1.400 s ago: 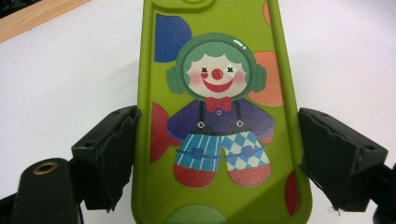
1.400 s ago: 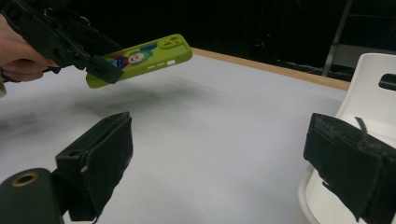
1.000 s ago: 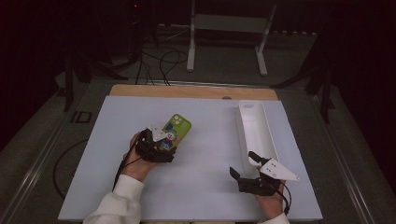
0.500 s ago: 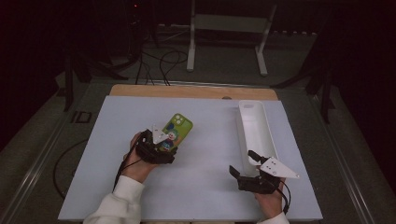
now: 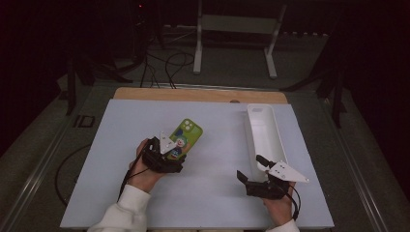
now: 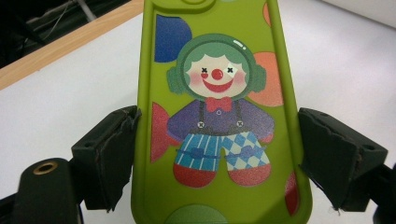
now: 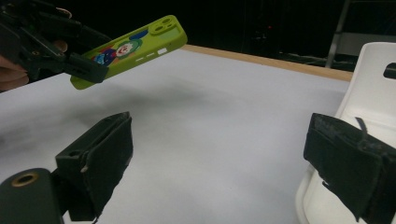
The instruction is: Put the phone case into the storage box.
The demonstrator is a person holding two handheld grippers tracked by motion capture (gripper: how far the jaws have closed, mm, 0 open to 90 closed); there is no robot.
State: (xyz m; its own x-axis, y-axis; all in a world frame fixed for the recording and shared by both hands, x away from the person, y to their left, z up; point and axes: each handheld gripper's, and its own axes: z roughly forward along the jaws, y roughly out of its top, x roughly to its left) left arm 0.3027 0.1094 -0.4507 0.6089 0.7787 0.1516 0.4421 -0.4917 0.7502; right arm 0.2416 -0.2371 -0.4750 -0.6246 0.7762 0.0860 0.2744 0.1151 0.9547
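1. The left gripper (image 5: 167,153) is held in the left hand (image 5: 142,171), its jaws closed on something and raised above the surface.
2. The right gripper (image 5: 254,173) is held low, its jaws spread wide apart.

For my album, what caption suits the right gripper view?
Left gripper lifts a green phone case over the table; open right gripper waits.
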